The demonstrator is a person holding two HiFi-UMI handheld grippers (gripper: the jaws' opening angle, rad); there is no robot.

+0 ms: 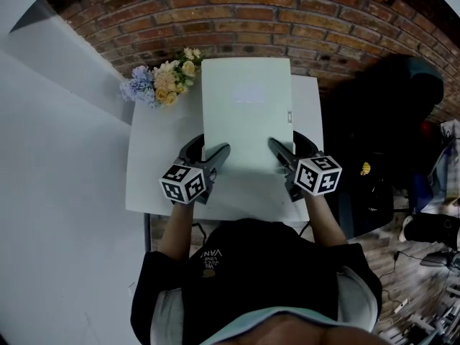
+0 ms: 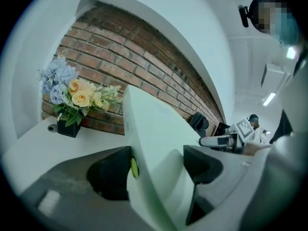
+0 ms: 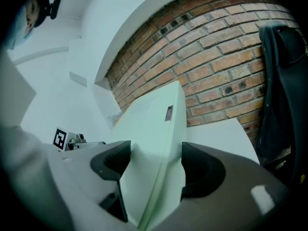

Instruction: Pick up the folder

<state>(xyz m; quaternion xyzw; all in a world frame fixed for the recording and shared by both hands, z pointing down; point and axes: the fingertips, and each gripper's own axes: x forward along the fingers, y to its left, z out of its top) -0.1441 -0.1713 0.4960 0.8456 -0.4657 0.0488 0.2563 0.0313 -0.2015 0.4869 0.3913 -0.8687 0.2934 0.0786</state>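
Observation:
A pale green folder [image 1: 246, 113] is held lifted above the white table [image 1: 154, 164], its far end tipped up toward the brick wall. My left gripper [image 1: 214, 157] is shut on the folder's near left edge, and the folder [image 2: 154, 153] fills the space between its jaws. At the near right edge, my right gripper [image 1: 279, 152] is shut on the folder [image 3: 154, 143] as well. A small dark label [image 3: 169, 113] sits on the folder's spine. In the left gripper view the right gripper [image 2: 226, 139] shows past the folder.
A small dark pot of blue, yellow and cream flowers [image 1: 164, 81] stands at the table's far left corner, close to the folder's left edge. A dark chair [image 1: 392, 128] stands right of the table. A brick wall [image 1: 237, 13] backs the table.

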